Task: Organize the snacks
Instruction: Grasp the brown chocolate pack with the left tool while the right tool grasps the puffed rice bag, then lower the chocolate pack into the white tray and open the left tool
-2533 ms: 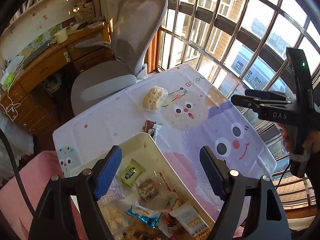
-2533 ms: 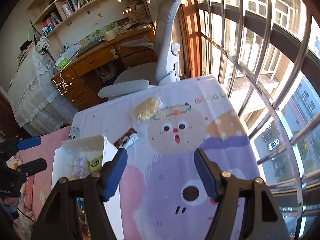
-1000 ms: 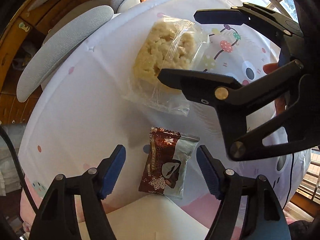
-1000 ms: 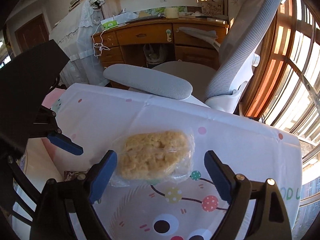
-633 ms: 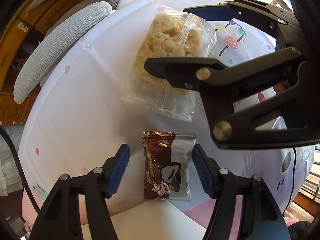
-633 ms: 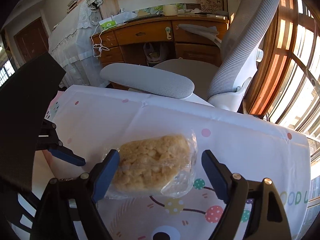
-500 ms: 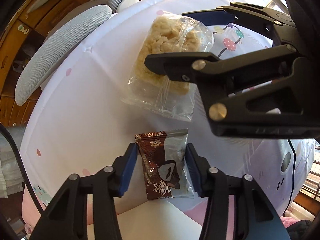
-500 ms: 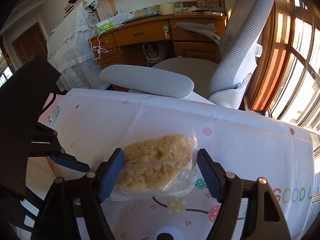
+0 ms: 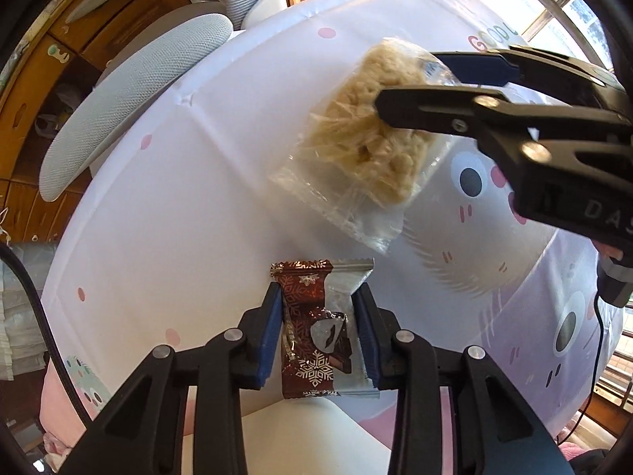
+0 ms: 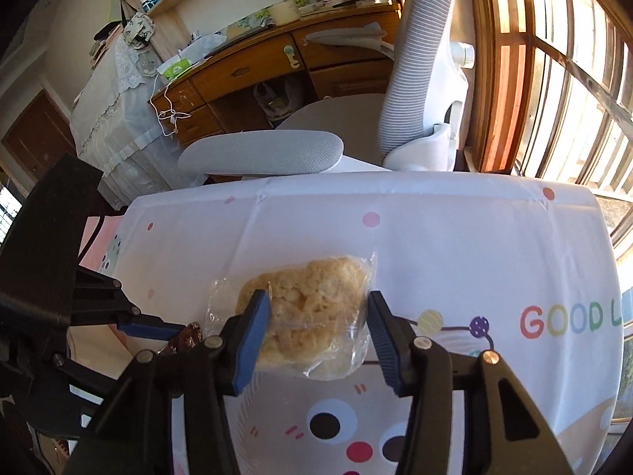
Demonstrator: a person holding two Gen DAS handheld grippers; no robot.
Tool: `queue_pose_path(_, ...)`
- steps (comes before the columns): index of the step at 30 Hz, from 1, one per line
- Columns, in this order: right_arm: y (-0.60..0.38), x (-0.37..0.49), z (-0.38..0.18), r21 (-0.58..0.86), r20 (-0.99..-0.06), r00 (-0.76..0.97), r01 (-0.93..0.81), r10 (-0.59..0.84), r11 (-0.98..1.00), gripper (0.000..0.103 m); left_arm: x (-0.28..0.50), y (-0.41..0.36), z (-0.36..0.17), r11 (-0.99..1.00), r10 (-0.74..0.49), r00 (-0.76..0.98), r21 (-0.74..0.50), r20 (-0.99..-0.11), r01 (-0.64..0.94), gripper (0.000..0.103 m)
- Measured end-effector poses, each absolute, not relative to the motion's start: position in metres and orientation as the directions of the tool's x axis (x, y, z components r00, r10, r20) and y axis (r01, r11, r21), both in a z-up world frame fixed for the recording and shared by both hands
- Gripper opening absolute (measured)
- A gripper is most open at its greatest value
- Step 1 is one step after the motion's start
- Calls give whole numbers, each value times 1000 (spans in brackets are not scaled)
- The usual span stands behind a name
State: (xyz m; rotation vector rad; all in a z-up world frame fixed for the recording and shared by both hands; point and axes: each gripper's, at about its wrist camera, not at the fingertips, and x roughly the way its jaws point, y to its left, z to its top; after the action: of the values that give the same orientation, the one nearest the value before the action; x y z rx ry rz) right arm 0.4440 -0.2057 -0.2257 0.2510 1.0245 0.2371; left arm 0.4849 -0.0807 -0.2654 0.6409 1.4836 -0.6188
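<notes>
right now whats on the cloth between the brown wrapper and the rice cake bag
Nothing: bare tablecloth separates the brown wrapper from the rice cake bag, seen in the left wrist view.

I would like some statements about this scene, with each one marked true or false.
1. The left tool has a brown wrapped snack between its fingers. True; its jaws are closing on the packet.
2. The right tool is over a green packet. False; it is at a pale puffed-rice cake in a clear bag, with its jaws closing around it.
3. The two snacks lie on a tablecloth printed with cartoon faces. True.
4. The brown snack is already inside the white bin. False; it lies on the cloth just beyond the bin's edge.
5. A grey office chair stands beyond the table. True.
</notes>
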Motion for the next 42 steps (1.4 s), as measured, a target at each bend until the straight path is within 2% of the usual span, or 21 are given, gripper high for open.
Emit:
queue_pose_path(1, -207, 440, -223, 308, -802, 515, -78, 303, 948, 40, 475, -79, -259, 697, 16, 9, 18, -1000, 717, 34)
queue_pose_path(3, -210, 436, -219, 302, -810, 513, -52, 285, 952, 15, 471, -78, -251, 712, 9, 19, 20, -1000, 702, 34)
queue_pose_path(5, -213, 431, -219, 286, -824, 505, -24, 258, 958, 9, 471, -77, -244, 726, -3, 29, 18, -1000, 688, 34)
queue_pose_path(9, -219, 420, -219, 321, -823, 499, 14, 271, 947, 4, 466, -72, -223, 745, -39, 70, 17, -997, 667, 33)
queue_pose_path(15, -213, 404, -210, 340, -814, 510, 28, 279, 940, 2, 460, -59, -192, 781, -106, 113, -12, -988, 624, 33)
queue_pose_path(18, -211, 395, -201, 374, -804, 515, 45, 299, 927, 1, 461, -54, -176, 808, -162, 103, -72, -981, 584, 33)
queue_pose_path(31, -192, 347, -141, 367, -760, 588, 35, 278, 930, 0, 430, -31, -105, 820, -324, 172, -186, -930, 541, 33)
queue_pose_path(40, -187, 335, -139, 342, -817, 519, 89, 249, 936, 0, 393, 17, -81, 876, -307, 224, -182, -925, 447, 33)
queue_pose_path(42, -187, 336, -145, 336, -834, 497, 114, 239, 935, 3, 385, 32, -80, 892, -290, 241, -171, -926, 417, 33)
